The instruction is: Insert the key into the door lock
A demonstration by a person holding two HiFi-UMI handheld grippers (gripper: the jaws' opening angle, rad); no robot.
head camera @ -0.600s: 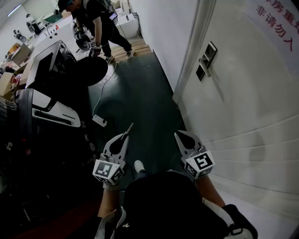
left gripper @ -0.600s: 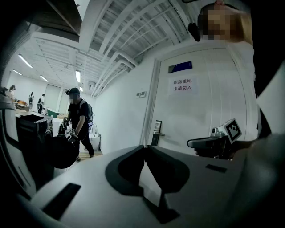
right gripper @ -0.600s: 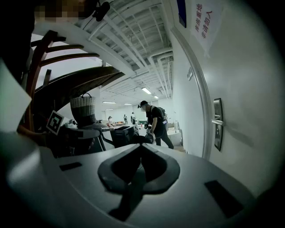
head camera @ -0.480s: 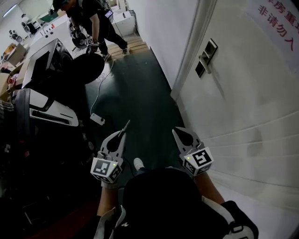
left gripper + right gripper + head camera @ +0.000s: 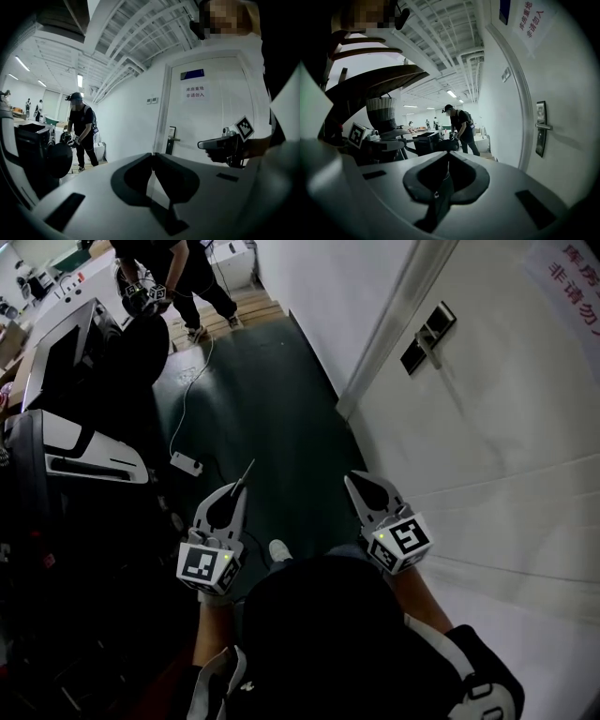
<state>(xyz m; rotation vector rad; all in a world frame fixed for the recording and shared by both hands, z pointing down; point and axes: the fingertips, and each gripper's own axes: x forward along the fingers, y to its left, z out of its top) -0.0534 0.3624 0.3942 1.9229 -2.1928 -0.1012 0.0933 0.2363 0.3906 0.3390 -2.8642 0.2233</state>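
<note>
White door (image 5: 487,437) with dark lock (image 5: 424,339) at upper right, well apart from both grippers, left gripper (image 5: 234,493) jaws closed on thin key (image 5: 247,471) poking past their tips, right gripper (image 5: 360,487) jaws closed, empty, green floor (image 5: 267,399) beneath.

The head view looks from up high, steeply down at the left gripper (image 5: 236,491), the right gripper (image 5: 356,482) and the floor (image 5: 272,399). Each gripper view sits low, very near its own jaws, and looks forward. The left one faces the door (image 5: 211,117). The right one faces down the room beside the door. All three see the door lock (image 5: 427,337) and a far-off person (image 5: 178,273).
</note>
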